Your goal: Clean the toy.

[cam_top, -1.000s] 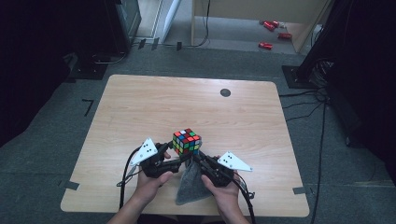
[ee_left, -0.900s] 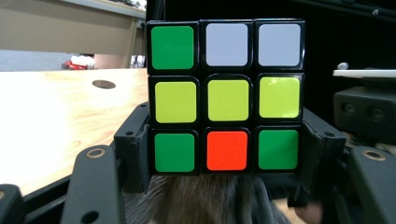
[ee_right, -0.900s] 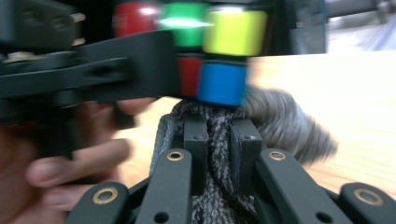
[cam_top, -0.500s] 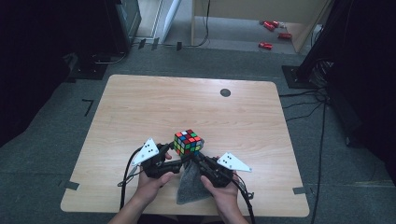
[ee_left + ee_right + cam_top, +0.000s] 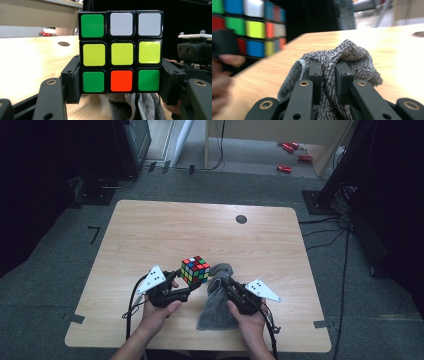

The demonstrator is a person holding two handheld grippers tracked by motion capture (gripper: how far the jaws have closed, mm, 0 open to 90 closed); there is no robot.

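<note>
My left gripper (image 5: 186,281) (image 5: 121,82) is shut on a colour cube (image 5: 195,269) (image 5: 121,52), its jaws pressing the cube's lower row from both sides, a little above the wooden table (image 5: 165,235). Green, white, yellow and orange stickers face the left gripper view. My right gripper (image 5: 224,281) (image 5: 328,72) is shut on a bunched grey cloth (image 5: 217,297) (image 5: 342,58), which hangs down to the table. The cloth sits just right of the cube, close to it. The cube (image 5: 249,26) also shows at the upper left of the right gripper view.
A dark round hole (image 5: 241,219) marks the far part of the table. Red objects (image 5: 285,168) lie on the floor beyond it. Cables (image 5: 131,302) trail from both grippers toward the near table edge.
The right gripper with the cloth has shifted slightly toward the cube. The left gripper and the cube have stayed where they were.
</note>
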